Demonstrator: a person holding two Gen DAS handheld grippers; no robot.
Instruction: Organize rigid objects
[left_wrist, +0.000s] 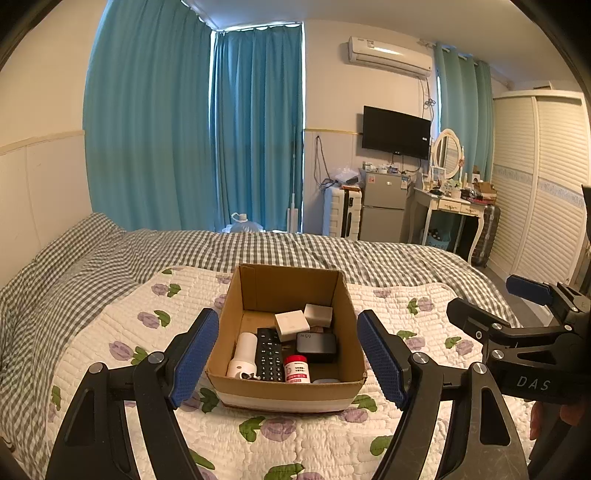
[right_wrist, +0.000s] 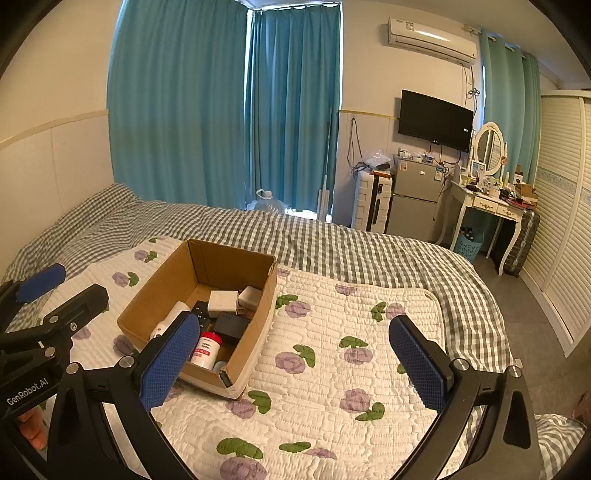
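An open cardboard box (left_wrist: 288, 391) sits on a floral quilt (left_wrist: 110, 332) on the bed. Inside lie a black remote (left_wrist: 269, 354), a white cylinder (left_wrist: 243, 354), a red-capped white bottle (left_wrist: 296, 369), a black case (left_wrist: 316, 345) and two small white boxes (left_wrist: 291, 325). My left gripper (left_wrist: 287, 315) stands open just in front of the box, with nothing between its blue pads. My right gripper (right_wrist: 295, 323) is open too, over bare quilt to the right of the box (right_wrist: 162, 288). Each gripper shows in the other view, the right gripper (left_wrist: 482, 295) and the left gripper (right_wrist: 82, 281).
Grey gingham bedding (left_wrist: 258, 247) lies beyond the quilt. Past the bed are teal curtains (left_wrist: 166, 129), a water jug (left_wrist: 242, 223), a white suitcase (left_wrist: 343, 210), a small fridge (left_wrist: 382, 205), a dressing table (left_wrist: 450, 210) and a slatted wardrobe (left_wrist: 539, 184). The floor runs along the right.
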